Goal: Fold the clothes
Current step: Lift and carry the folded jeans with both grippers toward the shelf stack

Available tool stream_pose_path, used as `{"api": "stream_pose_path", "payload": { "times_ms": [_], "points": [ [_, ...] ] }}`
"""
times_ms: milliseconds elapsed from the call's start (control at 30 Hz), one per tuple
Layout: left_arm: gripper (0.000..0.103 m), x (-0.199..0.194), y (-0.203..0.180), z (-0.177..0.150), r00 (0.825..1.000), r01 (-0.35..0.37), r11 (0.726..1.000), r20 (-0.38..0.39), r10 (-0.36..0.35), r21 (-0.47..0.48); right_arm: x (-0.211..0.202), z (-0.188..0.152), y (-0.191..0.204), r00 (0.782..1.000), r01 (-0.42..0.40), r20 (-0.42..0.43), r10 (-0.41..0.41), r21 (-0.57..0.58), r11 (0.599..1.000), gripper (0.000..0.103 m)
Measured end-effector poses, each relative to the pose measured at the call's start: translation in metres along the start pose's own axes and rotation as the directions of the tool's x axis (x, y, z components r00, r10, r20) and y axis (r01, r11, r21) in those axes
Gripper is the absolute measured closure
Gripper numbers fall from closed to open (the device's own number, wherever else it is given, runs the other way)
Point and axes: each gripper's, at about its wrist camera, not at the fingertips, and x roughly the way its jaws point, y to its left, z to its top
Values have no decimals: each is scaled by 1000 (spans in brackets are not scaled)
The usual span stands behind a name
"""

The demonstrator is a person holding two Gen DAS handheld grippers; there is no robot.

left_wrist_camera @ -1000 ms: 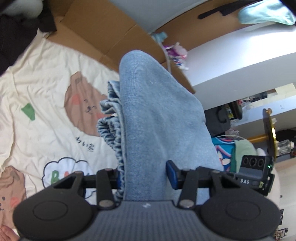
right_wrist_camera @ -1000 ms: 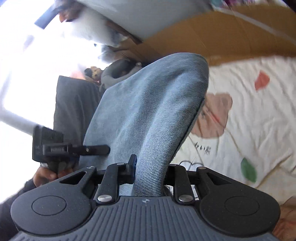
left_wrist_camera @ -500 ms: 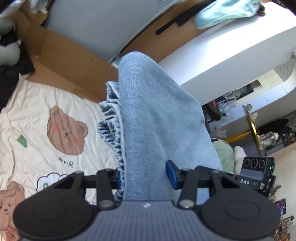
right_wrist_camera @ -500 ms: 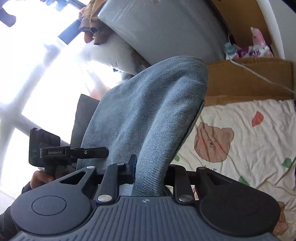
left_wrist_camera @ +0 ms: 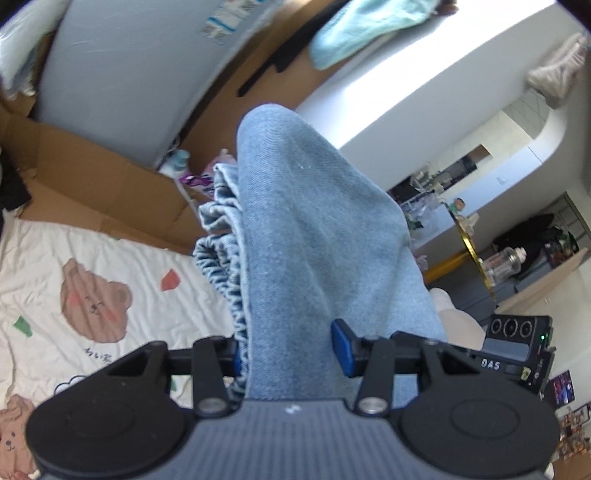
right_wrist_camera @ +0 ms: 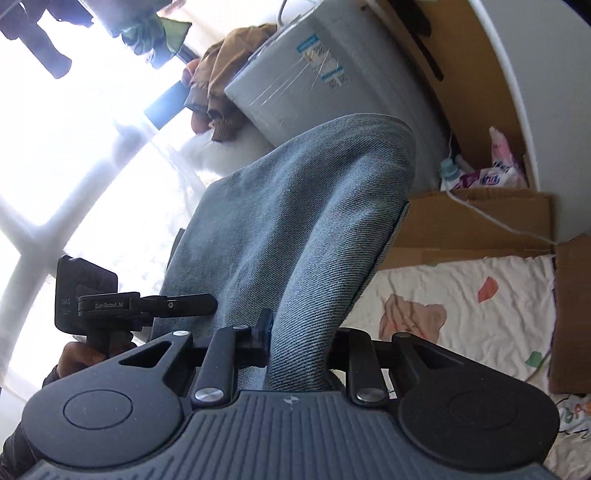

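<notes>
The denim garment (left_wrist_camera: 314,258), being clamped by both the left gripper (left_wrist_camera: 288,354) and the right gripper (right_wrist_camera: 299,332), is being raised higher above the bear-print sheet (left_wrist_camera: 74,266) than a second ago, indicating it is being lifted clear and stretched out for folding.

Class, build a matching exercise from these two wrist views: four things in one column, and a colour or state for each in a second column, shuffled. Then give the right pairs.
Column one:
1. denim garment
2. left gripper
3. bedsheet
4. towel

Column two:
A. cream, printed with brown bears
B. pale turquoise, lying up on a white ledge
C. light blue, held up off the bed
D. shut on the cloth, blue pads on either side

Pairs: 1-C, 2-D, 3-A, 4-B. The right gripper grips the same denim garment too.
</notes>
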Motion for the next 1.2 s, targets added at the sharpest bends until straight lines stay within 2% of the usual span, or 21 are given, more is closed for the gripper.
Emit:
{"api": "stream_pose_path", "payload": {
  "times_ms": [267,600,833,1067,1200],
  "points": [
    [55,45,-48,1,997,75,997,-16,-75,20,-64,14,-21,994,93,57,-92,-8,996,81],
    [55,109,-81,-2,988,149,986,-54,-145,78,-110,11,-72,975,159,154,-163,33,987,80],
    [55,154,-79,0,979,186,978,-98,-177,95,-101,2,-113,963,199,171,-211,84,976,80],
    [55,205,-50,-4,969,215,973,-140,-202,81,-72,-10,-161,952,233,170,-254,133,963,80],
    [55,239,-30,-6,968,208,977,-150,-199,48,-52,-14,-196,945,256,164,-282,165,953,80]
  ]
}}
